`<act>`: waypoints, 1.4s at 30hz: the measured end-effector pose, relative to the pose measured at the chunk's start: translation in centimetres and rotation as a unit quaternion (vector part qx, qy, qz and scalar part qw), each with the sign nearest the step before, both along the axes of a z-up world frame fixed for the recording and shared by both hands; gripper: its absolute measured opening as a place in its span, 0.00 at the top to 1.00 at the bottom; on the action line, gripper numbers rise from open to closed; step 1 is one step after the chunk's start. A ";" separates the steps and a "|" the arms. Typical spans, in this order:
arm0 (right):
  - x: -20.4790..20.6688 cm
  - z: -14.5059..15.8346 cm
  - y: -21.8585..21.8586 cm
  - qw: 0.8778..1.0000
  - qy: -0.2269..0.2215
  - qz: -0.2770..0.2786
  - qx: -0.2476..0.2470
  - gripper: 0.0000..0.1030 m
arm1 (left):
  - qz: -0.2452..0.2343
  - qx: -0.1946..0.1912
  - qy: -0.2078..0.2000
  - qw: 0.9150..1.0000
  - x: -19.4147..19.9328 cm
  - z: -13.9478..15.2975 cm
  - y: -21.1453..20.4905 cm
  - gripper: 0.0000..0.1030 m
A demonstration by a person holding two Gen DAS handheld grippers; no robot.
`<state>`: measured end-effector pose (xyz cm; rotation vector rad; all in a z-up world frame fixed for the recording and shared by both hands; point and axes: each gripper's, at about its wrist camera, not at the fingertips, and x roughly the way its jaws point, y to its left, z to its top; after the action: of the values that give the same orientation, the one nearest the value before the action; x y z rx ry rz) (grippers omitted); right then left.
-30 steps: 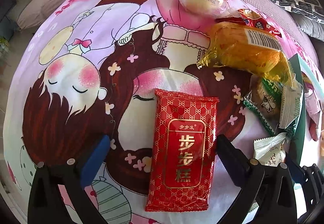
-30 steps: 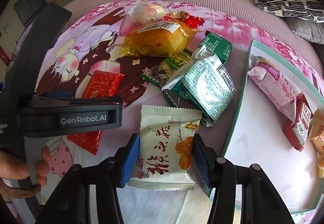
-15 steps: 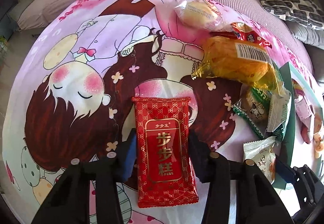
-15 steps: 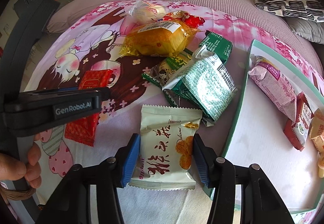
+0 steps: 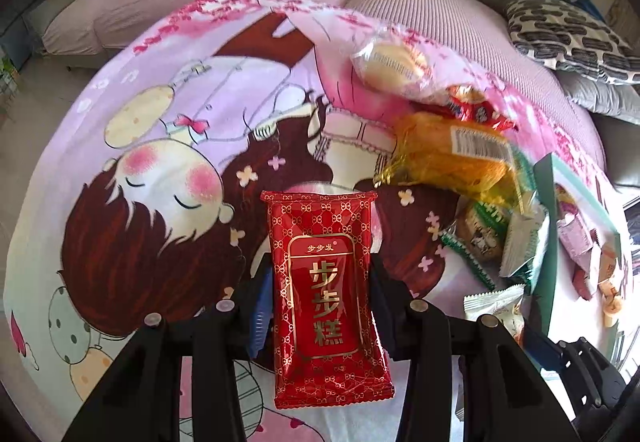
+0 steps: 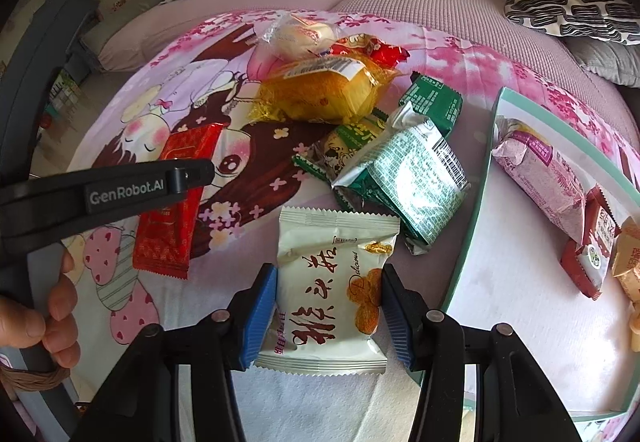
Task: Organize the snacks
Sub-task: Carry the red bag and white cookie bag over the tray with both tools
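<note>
Looking down the left gripper (image 5: 320,298), its jaws have just closed and now pinch the red snack pack (image 5: 324,294) by both long edges, while over on the right wrist view the right gripper (image 6: 329,316) clamps the white snack pack (image 6: 330,294), teal tray (image 6: 472,226) just right of it.

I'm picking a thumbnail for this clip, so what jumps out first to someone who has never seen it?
The red packet with gold characters, clamped in the left gripper, fills the left wrist view. In the right wrist view, the right gripper is clamped on a white packet. Behind both lies a bright cartoon-girl blanket, with a loose heap of snacks beside a green-rimmed tray.
</note>
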<state>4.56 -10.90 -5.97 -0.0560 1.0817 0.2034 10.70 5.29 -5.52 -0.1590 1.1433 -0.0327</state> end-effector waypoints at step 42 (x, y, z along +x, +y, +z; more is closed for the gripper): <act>-4.6 6.9 -16.2 0.974 -0.071 -0.212 0.035 0.47 | -0.098 -0.010 -0.124 0.987 -4.3 7.7 -9.5 0.56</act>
<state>-0.01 -27.10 0.91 0.2208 0.9199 -0.1461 6.40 -4.18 2.22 -0.0584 0.9060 -0.2331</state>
